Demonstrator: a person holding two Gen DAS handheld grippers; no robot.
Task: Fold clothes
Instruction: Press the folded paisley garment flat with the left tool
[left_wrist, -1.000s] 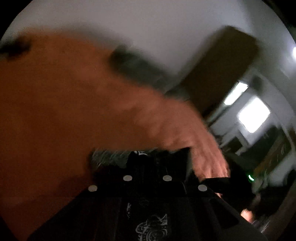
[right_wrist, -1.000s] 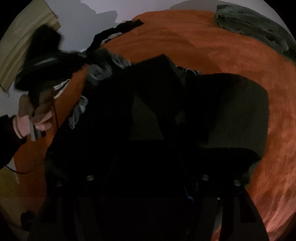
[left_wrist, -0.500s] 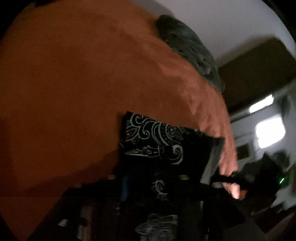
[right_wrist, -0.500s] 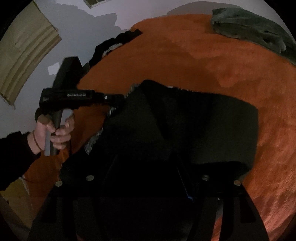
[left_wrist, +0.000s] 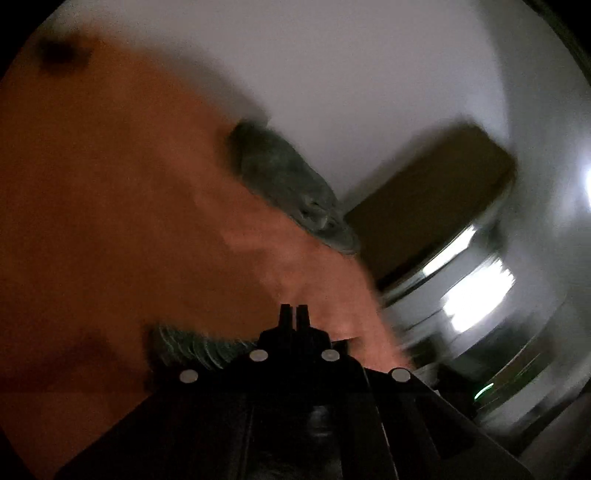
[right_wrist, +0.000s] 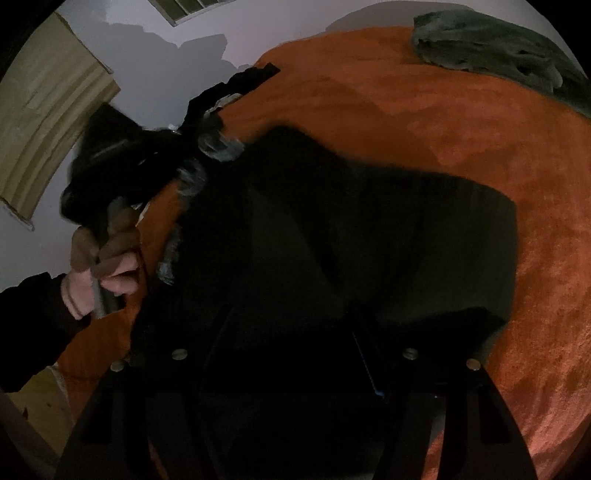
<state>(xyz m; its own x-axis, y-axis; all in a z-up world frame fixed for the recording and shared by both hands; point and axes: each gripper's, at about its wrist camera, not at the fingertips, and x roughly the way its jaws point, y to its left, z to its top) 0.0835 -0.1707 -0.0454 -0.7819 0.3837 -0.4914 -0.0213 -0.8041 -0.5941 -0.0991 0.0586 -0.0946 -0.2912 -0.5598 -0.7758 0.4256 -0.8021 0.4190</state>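
Note:
A black garment (right_wrist: 406, 240) with a pale printed, fringed edge lies folded on an orange blanket (right_wrist: 480, 129). A hand (right_wrist: 103, 258) holds my left gripper (right_wrist: 181, 155) at the garment's left edge, which rises toward it; this area is blurred. In the left wrist view my left gripper (left_wrist: 293, 314) has its tips pressed together, with the patterned cloth (left_wrist: 184, 347) hanging just below them. The garment covers the fingertips of my right gripper (right_wrist: 291, 314) near the front edge. Its jaws stand apart, and I cannot see whether they press the cloth.
A crumpled grey-green cloth (right_wrist: 498, 48) lies at the blanket's far right, and the same grey-green cloth (left_wrist: 288, 184) shows in the left wrist view. Another dark garment (right_wrist: 229, 88) lies at the far edge by the white wall. A cardboard sheet (right_wrist: 44, 129) leans at the left.
Half a second ago my left gripper stood open over the spread patterned cloth. It is now shut and swung upward, and the garment's left edge is raised again. The right gripper has stayed put.

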